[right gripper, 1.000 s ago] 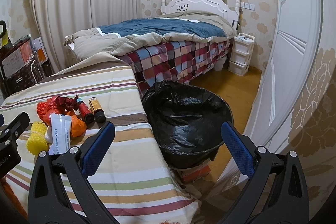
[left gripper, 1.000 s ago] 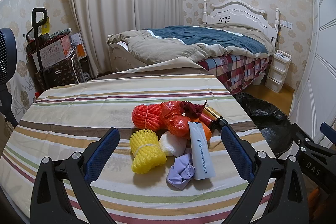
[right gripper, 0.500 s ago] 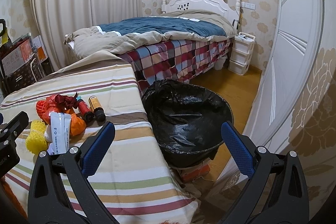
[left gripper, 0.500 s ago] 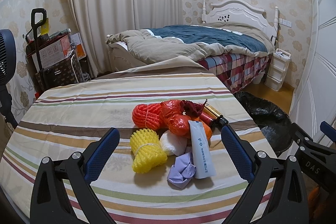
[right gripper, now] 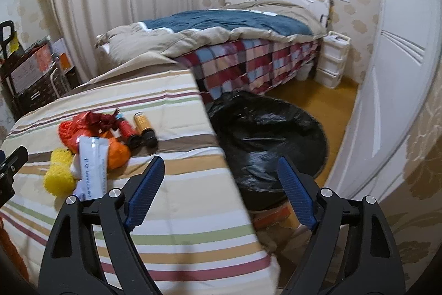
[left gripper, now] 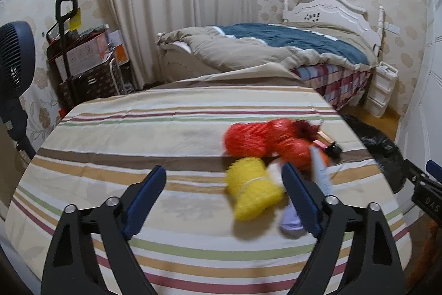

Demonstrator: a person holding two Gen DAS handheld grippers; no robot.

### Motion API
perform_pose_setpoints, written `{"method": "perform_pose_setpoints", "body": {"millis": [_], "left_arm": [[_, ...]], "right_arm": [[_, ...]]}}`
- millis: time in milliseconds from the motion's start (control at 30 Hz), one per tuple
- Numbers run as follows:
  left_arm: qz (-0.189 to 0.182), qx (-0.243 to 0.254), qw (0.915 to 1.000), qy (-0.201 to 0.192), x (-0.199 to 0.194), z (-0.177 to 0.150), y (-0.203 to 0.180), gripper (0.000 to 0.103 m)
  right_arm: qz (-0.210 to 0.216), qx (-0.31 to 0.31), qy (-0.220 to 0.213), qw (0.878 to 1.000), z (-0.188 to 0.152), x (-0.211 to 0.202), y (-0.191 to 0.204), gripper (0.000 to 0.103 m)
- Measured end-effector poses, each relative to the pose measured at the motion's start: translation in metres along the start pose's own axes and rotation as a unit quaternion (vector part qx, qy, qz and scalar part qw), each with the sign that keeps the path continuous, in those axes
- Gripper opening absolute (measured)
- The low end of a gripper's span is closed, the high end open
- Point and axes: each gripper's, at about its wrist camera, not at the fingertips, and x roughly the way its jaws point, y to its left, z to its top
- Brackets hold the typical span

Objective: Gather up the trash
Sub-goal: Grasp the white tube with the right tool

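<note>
- Striped bedspread (left gripper: pixel 143 129) from my left wrist: left gripper (left gripper: pixel 223 184) closing on nothing, trash pile (left gripper: pixel 276 156) just right of it. I'm at the first pick; steer right.
- Right wrist: right gripper (right gripper: pixel 221 179) also closing empty, over the bin bag (right gripper: pixel 265 126).

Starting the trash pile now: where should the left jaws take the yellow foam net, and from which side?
Grip the yellow foam net across its tied waist, where a band cinches it narrower than its flared ends. Come from above and from its open left side, since the white tube and orange bag crowd its right. The left gripper is closing with nothing between its jaws.
</note>
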Motion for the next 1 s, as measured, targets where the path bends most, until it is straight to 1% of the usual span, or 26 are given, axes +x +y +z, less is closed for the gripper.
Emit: {"method": "perform_pose_setpoints", "body": {"millis": [33,100,200,300,400,500,600,767,867,933,1000], "left_arm": [[0.004,0.0,1.0,0.005,0.002,-0.002,0.006,0.076],[0.009,-0.004,0.9998,0.017,0.007,-0.005,0.016,0.074],[0.018,-0.009,0.9995,0.025,0.01,-0.008,0.029,0.074],[0.026,-0.011,0.9992,0.028,0.011,-0.009,0.037,0.074],[0.039,-0.007,0.9989,0.026,0.01,-0.011,0.044,0.074],[0.042,-0.01,0.9987,0.027,0.011,-0.013,0.048,0.077],[0.044,-0.014,0.9985,0.028,0.012,-0.014,0.053,0.08],[0.036,-0.025,0.9984,0.035,0.015,-0.016,0.057,0.082],[0.029,-0.029,0.9984,0.038,0.016,-0.017,0.058,0.083],[0.026,-0.028,0.9985,0.039,0.016,-0.017,0.056,0.083],[0.024,-0.027,0.9986,0.039,0.016,-0.018,0.055,0.083]], "right_arm": [[0.004,-0.005,0.002,1.0,-0.001,0.0,0.005,0.077],[0.015,-0.015,0.006,1.0,-0.003,0.0,0.015,0.076],[0.034,-0.029,0.011,0.999,-0.004,0.001,0.03,0.075],[0.058,-0.045,0.022,0.997,-0.006,0.001,0.049,0.069],[0.084,-0.057,0.034,0.994,-0.006,0.003,0.067,0.065],[0.1,-0.075,0.043,0.991,-0.009,0.005,0.085,0.063],[0.107,-0.088,0.051,0.989,-0.01,0.009,0.099,0.059],[0.116,-0.097,0.065,0.986,-0.012,0.018,0.114,0.054],[0.118,-0.101,0.077,0.985,-0.013,0.025,0.117,0.045],[0.121,-0.101,0.082,0.984,-0.016,0.028,0.119,0.034],[0.125,-0.103,0.083,0.983,-0.018,0.028,0.12,0.028]]}}
